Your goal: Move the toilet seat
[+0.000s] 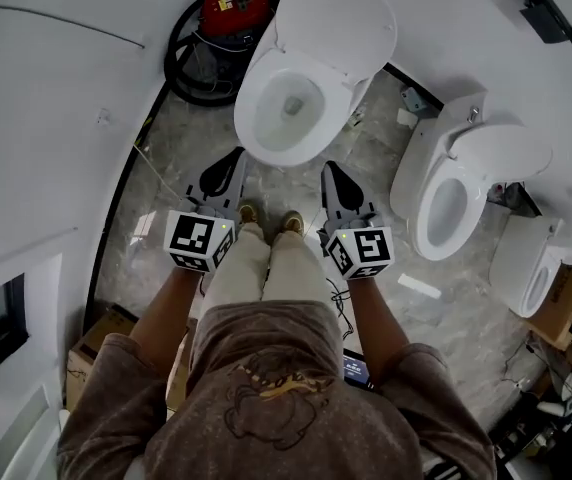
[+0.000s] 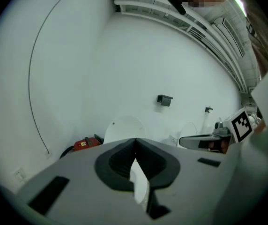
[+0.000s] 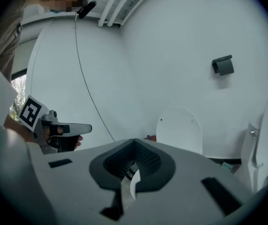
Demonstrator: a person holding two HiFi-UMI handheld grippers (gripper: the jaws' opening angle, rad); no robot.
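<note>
A white oval toilet seat [image 1: 266, 118] is seen lying on the bowl of a white ceramic toilet [image 1: 341, 108], with the white lid [image 1: 338, 18] raised against the wall behind it. The toilet stands on the grey marbled floor [image 1: 286, 183], just ahead of the person's feet. The left tool [image 1: 234, 160] and the right tool [image 1: 330, 170] are held low before the bowl, apart from it. Each is pressed together with nothing pinched. A red canister with a black hose [image 1: 228, 10] is set left of the toilet.

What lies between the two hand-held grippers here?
Head view: the person's shoes and trouser legs, standing on the floor, lie between the left hand-held gripper and the right hand-held gripper.
</note>
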